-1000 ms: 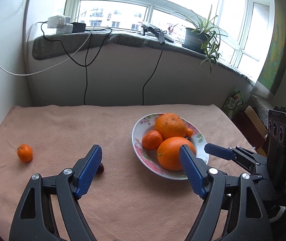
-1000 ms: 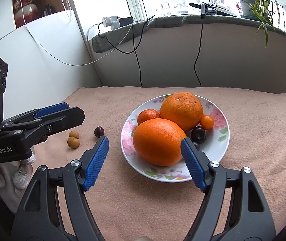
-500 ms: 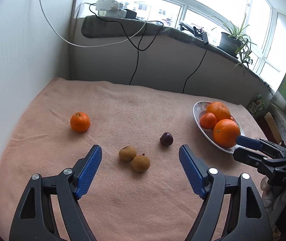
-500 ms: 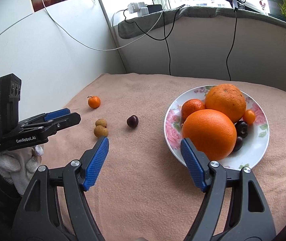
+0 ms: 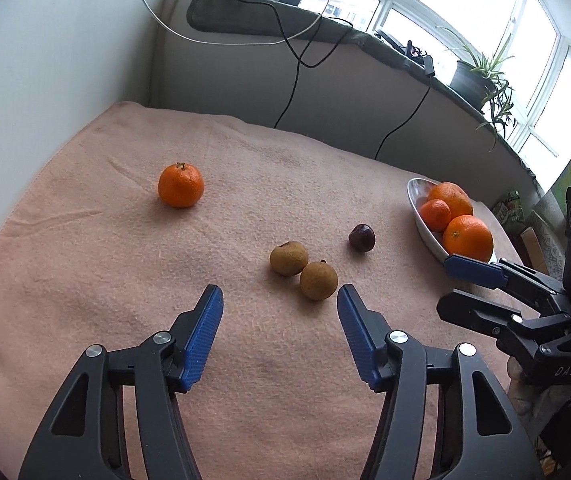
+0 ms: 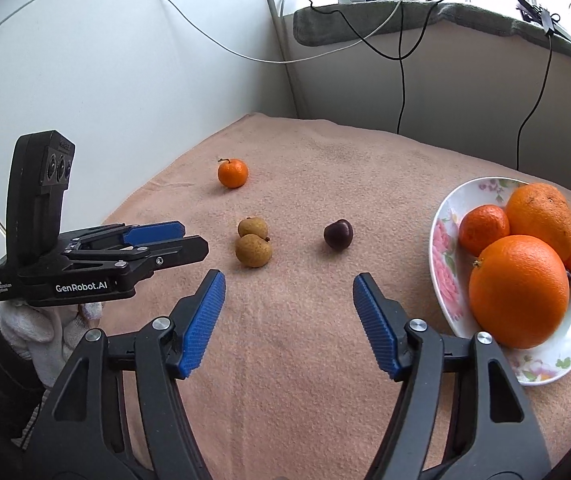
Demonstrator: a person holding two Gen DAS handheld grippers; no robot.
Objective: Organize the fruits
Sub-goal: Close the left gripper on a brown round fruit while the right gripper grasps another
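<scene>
A flowered plate (image 6: 445,236) at the right holds two big oranges (image 6: 519,290), a mandarin and small fruits; it also shows in the left wrist view (image 5: 425,220). On the pink cloth lie two brown longans (image 5: 301,268) (image 6: 253,242), a dark cherry (image 5: 362,237) (image 6: 338,233) and a mandarin (image 5: 181,185) (image 6: 233,173). My left gripper (image 5: 279,316) is open and empty just short of the longans. My right gripper (image 6: 287,300) is open and empty, short of the cherry and left of the plate.
A white wall (image 6: 105,60) borders the cloth on the left. A low wall with hanging cables (image 5: 297,76) runs along the back under the windowsill. A potted plant (image 5: 481,76) stands on the sill. Each gripper shows in the other's view.
Both grippers have swung left, away from the plate toward the loose fruit. The left gripper has come closer to the longans. Both stay open.
</scene>
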